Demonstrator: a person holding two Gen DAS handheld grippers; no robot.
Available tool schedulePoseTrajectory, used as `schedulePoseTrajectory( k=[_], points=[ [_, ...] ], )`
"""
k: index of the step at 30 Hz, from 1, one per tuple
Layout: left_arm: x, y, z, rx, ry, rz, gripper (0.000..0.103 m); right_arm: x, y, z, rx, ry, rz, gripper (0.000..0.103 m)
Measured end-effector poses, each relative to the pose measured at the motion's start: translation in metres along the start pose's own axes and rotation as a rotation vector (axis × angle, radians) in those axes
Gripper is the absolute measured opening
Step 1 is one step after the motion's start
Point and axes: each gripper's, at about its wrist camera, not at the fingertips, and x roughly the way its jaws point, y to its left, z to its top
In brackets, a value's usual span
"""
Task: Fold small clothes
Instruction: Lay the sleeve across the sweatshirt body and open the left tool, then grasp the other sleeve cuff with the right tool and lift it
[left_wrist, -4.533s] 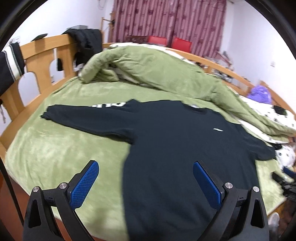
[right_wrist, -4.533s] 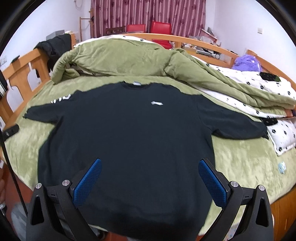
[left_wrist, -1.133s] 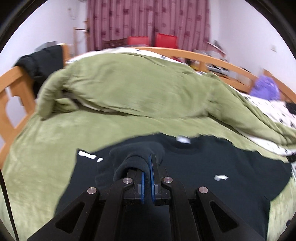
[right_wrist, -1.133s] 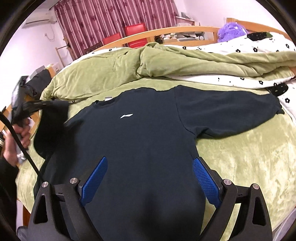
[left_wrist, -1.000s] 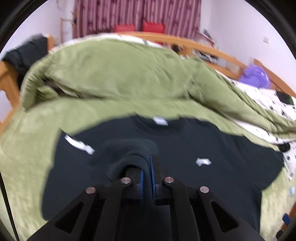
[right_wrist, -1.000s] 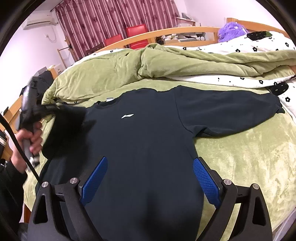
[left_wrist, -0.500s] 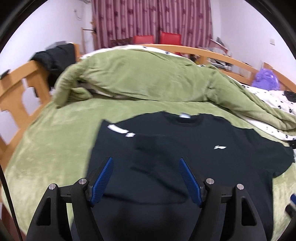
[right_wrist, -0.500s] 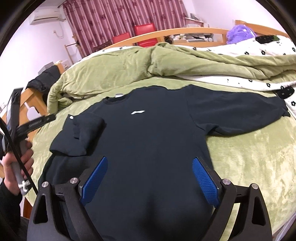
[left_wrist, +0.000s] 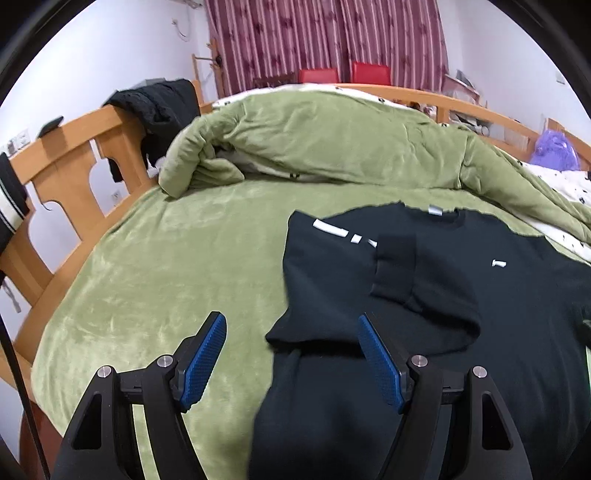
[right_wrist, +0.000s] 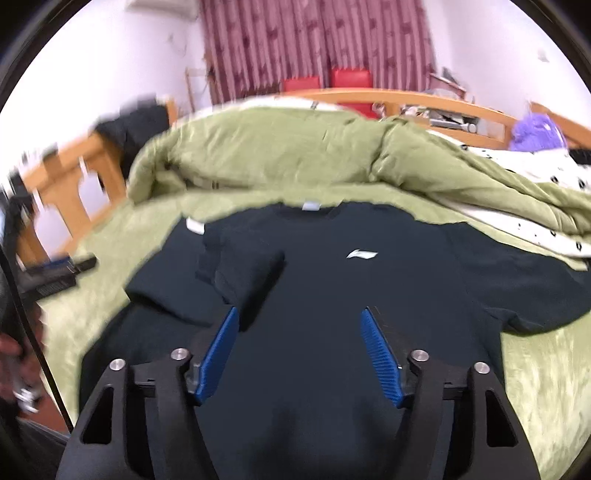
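Left wrist view. Left gripper (left_wrist: 291, 354) spread wide, blue pads (left_wrist: 205, 356) apart, holding nothing. Left pad above bare green blanket (left_wrist: 155, 280), right pad above the edge of a black sweater (left_wrist: 461, 332); contact with either not clear. Sweater spread flat on the blanket, front up, collar toward a heaped green quilt (left_wrist: 332, 147). One sleeve (left_wrist: 402, 273) folded in across the chest, cuff lying near the collar, white lettering showing just beside it. Small white logo (left_wrist: 498, 263) on the chest. Wooden bed frame (left_wrist: 70, 155) at left with a dark garment (left_wrist: 159, 107) draped over it. Striped curtain (left_wrist: 325, 37) and red chairs (left_wrist: 336, 74) behind.

Right wrist view, blurred. Right gripper (right_wrist: 299, 350) also open, fairly wide, pads (right_wrist: 380, 358) apart and empty. Hovering over the lower middle of the sweater (right_wrist: 332, 295); touching or not cannot be told. Folded sleeve (right_wrist: 236, 273) lying on the chest at left, logo (right_wrist: 362, 254) at centre, other sleeve (right_wrist: 524, 284) stretched out flat to the right over the blanket (right_wrist: 546, 362). Quilt (right_wrist: 277, 155) bunched behind the collar. Left gripper (right_wrist: 55, 277) at the far left edge, smeared, above the blanket. Purple object (right_wrist: 535, 133) at upper right, too blurred to identify.
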Motion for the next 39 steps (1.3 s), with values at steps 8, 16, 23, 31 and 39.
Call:
schedulePoseTrajectory(
  k=[8,16,23,31,39],
  points=[
    [0.012,0.053,-0.001,-0.097,-0.024,-0.041,0.072,0.067,0.068,0.027,-0.116,-0.002,0.011,0.067],
    [0.035,0.088,-0.017,-0.137,-0.009,0.014,0.073,0.168,0.119,0.043,-0.234,0.127,-0.005,0.072],
    [0.038,0.103,-0.019,-0.176,0.01,0.002,0.073,0.232,0.141,0.023,-0.351,0.176,-0.115,0.086],
    [0.037,0.088,-0.016,-0.163,0.005,-0.013,0.073,0.225,0.13,0.042,-0.319,0.125,-0.156,0.021],
    [0.037,0.074,-0.012,-0.167,0.004,-0.021,0.073,0.145,0.041,0.069,-0.109,-0.006,-0.161,0.019]
  ],
)
